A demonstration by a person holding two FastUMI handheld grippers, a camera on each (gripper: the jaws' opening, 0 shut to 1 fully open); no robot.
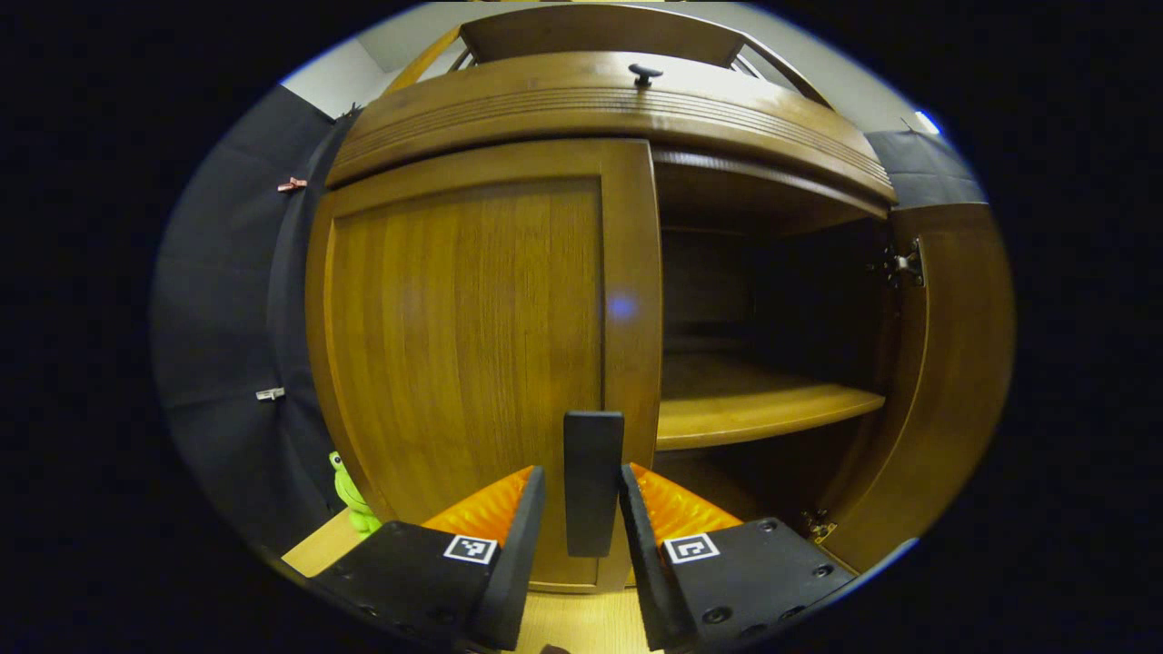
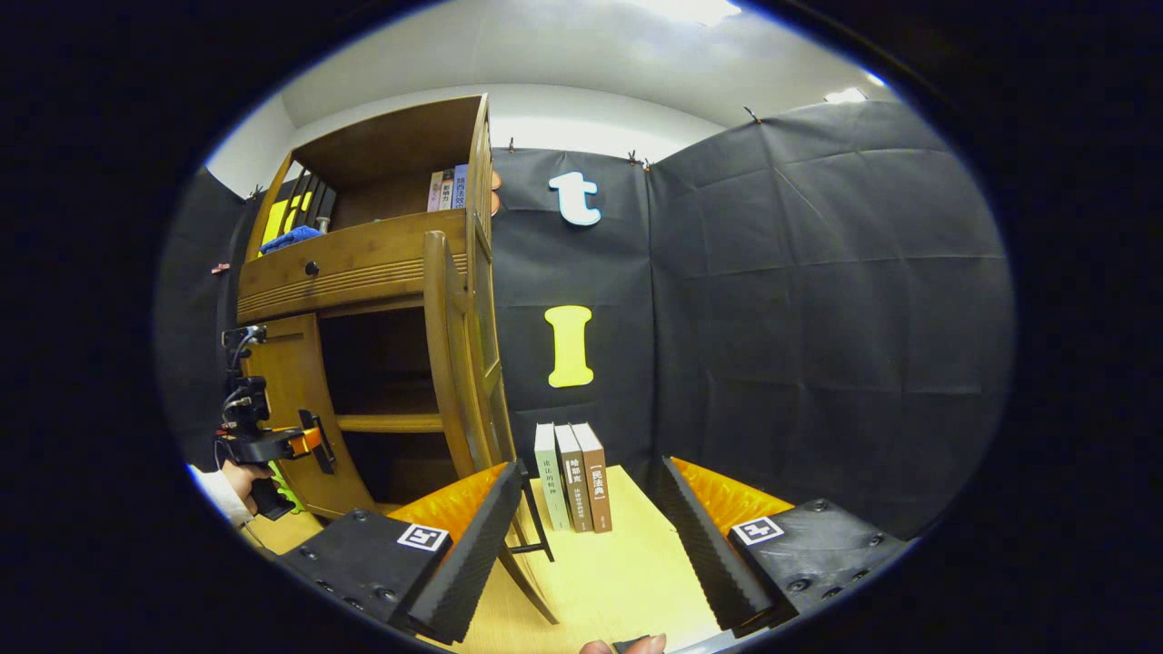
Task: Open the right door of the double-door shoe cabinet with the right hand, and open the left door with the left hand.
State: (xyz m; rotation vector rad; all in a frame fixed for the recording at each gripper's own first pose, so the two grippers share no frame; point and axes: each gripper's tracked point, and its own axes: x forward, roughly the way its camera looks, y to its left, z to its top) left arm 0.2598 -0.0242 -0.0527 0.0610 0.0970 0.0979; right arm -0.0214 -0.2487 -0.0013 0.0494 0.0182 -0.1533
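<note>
- Left gripper view: my left gripper [image 1: 592,518] sits in front of the shoe cabinet [image 1: 618,100], and between its fingers stands the dark handle [image 1: 592,481] of the left door [image 1: 472,363]. The fingers lie close on either side of that handle, but I cannot tell whether both press on it.
- The left door is shut; the right door [image 1: 954,363] stands swung out, its hinge [image 1: 899,265] showing, and I see a bare inner shelf [image 1: 763,409].
- A green toy [image 1: 350,495] sits at the cabinet's lower left corner on the light wooden table [image 1: 572,627]. A small dark knob [image 1: 644,73] is on the drawer front above the doors.
- Right gripper view: my right gripper [image 2: 591,536] has its fingers well apart, holding nothing.
- The open right door [image 2: 454,363] shows edge-on just beyond my left finger, with three upright books [image 2: 574,477] beside it against the black cloth wall [image 2: 818,318].
- Farther left I see the left gripper [image 2: 304,440] at the left door [image 2: 282,409], held by a hand [image 2: 241,477].
</note>
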